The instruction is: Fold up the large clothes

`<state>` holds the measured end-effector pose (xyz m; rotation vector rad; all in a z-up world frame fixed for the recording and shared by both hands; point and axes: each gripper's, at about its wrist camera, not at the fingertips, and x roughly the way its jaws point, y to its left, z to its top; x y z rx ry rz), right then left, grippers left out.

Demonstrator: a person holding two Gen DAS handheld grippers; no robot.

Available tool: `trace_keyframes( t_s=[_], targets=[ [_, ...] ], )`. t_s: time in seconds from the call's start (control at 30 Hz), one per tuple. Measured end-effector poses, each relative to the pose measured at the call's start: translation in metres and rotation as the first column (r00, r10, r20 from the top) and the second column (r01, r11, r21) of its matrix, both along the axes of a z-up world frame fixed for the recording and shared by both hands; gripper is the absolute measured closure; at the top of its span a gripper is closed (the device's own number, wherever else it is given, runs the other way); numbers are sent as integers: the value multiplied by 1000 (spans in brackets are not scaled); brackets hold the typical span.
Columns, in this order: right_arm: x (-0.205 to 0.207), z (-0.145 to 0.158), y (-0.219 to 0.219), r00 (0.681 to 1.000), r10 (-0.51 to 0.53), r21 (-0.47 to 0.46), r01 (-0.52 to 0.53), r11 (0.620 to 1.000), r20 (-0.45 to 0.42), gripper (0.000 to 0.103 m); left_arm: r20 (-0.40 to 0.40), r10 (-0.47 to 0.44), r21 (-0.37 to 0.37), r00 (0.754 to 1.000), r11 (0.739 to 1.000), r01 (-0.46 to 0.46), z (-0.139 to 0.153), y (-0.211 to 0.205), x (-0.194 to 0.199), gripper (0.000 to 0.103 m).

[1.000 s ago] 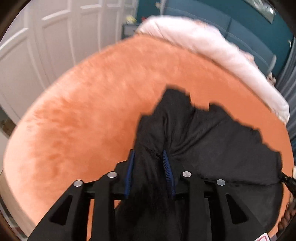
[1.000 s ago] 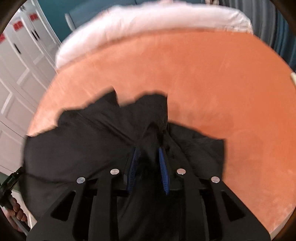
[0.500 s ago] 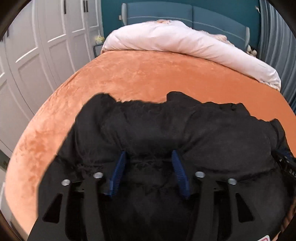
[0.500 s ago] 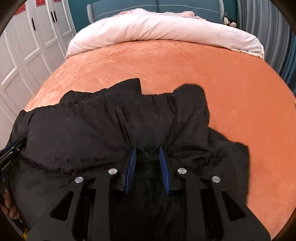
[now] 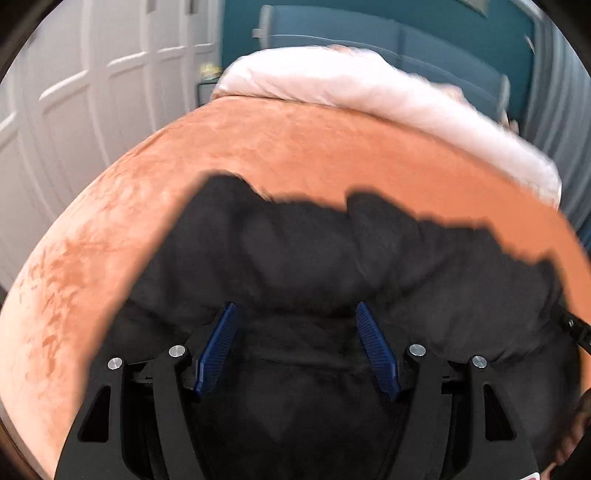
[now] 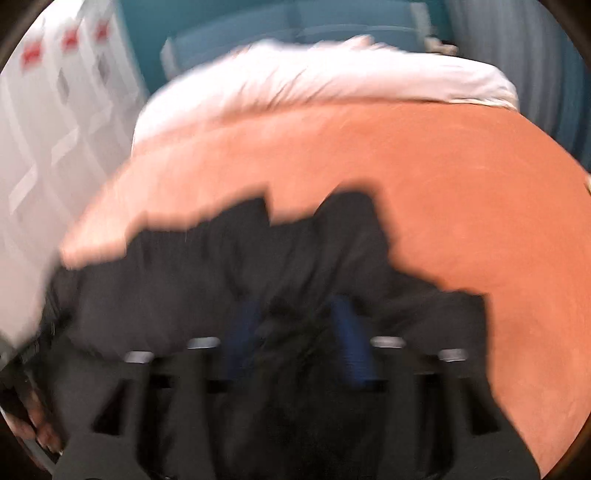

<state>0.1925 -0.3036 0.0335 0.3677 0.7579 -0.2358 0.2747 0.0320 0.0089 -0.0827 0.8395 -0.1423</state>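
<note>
A large black garment (image 5: 332,258) lies bunched on the orange bed cover (image 5: 295,147). My left gripper (image 5: 295,314) is over its near edge with the blue pads (image 5: 218,343) wide apart, open; dark cloth lies between and under them. In the right wrist view, which is motion-blurred, the same garment (image 6: 258,258) spreads to the left. My right gripper (image 6: 295,310) has its blue pads (image 6: 351,339) apart with cloth between them; it looks open.
A white duvet (image 5: 369,88) is rolled across the far end of the bed, before a teal headboard (image 5: 369,33). White wardrobe doors (image 5: 74,92) stand to the left. A hand (image 6: 26,413) shows at the lower left of the right wrist view.
Both grippers have let go of the garment: the left opened wide first, the right pads spread since half a second ago. The garment dropped onto the bed, and both views are moving.
</note>
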Motion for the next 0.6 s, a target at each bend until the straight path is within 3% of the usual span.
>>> trace_keyframes(
  t_s=[0.07,0.13,0.23,0.3,0.37,0.5,0.6],
  targets=[
    [2,14,-26,997,-77,38,76,996,22,34,49,88,-77,995,993,-84,23,29,7,26],
    [16,15,-37,998,-65,71,65,995,2,55,32,131,-107,991,986,-127,29,43,25,26],
    [44,2,-34,998,-16,14,17,1000,-55,66,-12,169,-39,986,985,-170,14,46,60,26],
    [56,-24,-32,991,-11,-35,7,999,-136,68,-54,169,26,984,985,-168,-8,41,75,26],
    [56,-49,-36,986,-9,-44,2,999,-165,70,-88,155,46,984,987,-151,-30,40,82,23],
    [47,-63,-39,992,-17,-16,15,1000,-124,70,-130,185,-78,974,977,-196,-61,55,84,5],
    [47,-68,-34,993,-23,-47,18,999,-118,70,-137,185,-103,973,974,-200,-73,55,86,5]
  ],
)
